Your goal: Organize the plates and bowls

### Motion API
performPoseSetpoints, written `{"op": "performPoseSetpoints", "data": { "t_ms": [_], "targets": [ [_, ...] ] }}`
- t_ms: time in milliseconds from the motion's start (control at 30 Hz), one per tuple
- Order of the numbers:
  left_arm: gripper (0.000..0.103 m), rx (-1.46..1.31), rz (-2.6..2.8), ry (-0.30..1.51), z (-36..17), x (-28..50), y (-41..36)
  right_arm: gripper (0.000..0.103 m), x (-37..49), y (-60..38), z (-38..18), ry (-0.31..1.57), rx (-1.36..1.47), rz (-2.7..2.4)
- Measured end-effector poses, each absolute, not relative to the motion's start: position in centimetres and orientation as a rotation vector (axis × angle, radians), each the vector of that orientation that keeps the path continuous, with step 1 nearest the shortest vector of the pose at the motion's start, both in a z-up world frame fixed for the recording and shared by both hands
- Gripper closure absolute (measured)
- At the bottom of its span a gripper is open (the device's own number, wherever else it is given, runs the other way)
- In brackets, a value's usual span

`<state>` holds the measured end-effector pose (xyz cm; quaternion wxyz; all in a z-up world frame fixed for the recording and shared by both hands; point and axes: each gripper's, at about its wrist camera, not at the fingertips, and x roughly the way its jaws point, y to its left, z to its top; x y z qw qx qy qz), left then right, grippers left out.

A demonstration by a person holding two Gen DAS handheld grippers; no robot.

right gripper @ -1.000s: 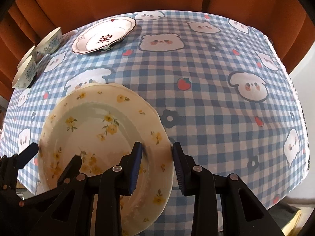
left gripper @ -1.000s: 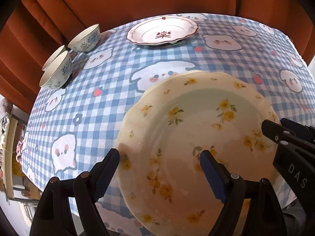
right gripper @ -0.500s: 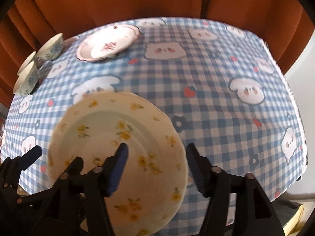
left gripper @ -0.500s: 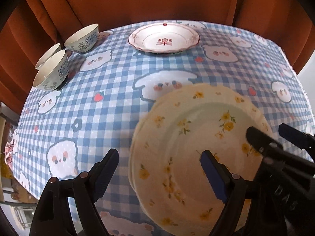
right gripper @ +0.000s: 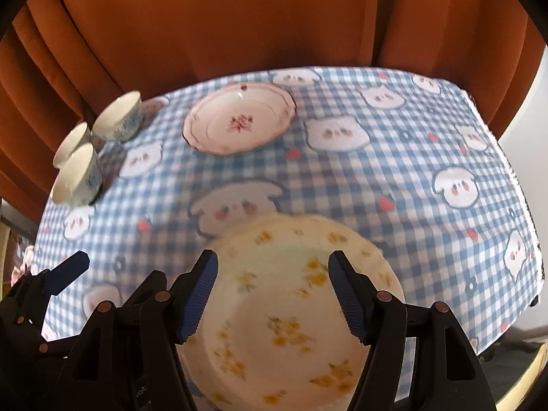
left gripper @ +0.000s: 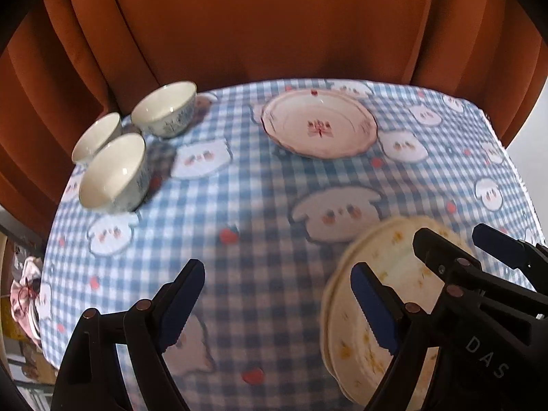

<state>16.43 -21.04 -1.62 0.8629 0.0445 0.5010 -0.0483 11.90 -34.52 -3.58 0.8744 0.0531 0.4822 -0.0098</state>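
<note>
A cream plate with yellow flowers [right gripper: 291, 308] lies on the checked tablecloth at the near edge, seemingly stacked on another like it; it also shows in the left wrist view [left gripper: 356, 328]. My right gripper [right gripper: 274, 294] is open and empty above it. My left gripper [left gripper: 277, 304] is open and empty over bare cloth left of that plate. A white plate with a red flower [left gripper: 320, 123] [right gripper: 239, 121] lies at the far middle. Three white-and-blue bowls [left gripper: 114, 167] [right gripper: 78, 174] stand at the far left.
The blue checked tablecloth [left gripper: 260, 188] with animal faces covers the table. An orange curtain [left gripper: 274, 24] hangs behind the far edge. The table's right edge [right gripper: 527, 205] drops off to a pale floor.
My right gripper opened and let go of the yellow-flower plate, which now lies on the table. Both grippers pulled back and up; my left one shifted left off the plate.
</note>
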Motion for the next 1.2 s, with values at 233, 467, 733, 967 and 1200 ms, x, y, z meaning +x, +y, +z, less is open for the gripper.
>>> {"op": "performPoseSetpoints", "data": {
  "t_ms": [233, 467, 733, 967, 1200],
  "targets": [
    [0.015, 0.092, -0.105, 1.004, -0.1, 20.9, -19.9, 0.033, 15.6, -32.9, -1.4, 0.95, 0.125, -0.062],
    [0.015, 0.082, -0.084, 0.971, -0.1, 25.9, -20.5, 0.033, 20.6, -33.0, -0.5, 0.918, 0.108, -0.067],
    [0.016, 0.025, -0.016, 1.016, -2.8, 32.3, -22.1, 0.033, 27.7, -34.5, -2.7, 0.929, 0.104, -0.048],
    [0.016, 0.024, 0.017, 1.027, -5.5, 36.3, -22.9, 0.033, 32.7, -35.2, -4.7, 0.935, 0.107, -0.04],
    [0.017, 0.046, 0.027, 1.057, -8.5, 38.8, -24.0, 0.033, 36.0, -36.2, -7.5, 0.974, 0.115, -0.042]
  ]
}}
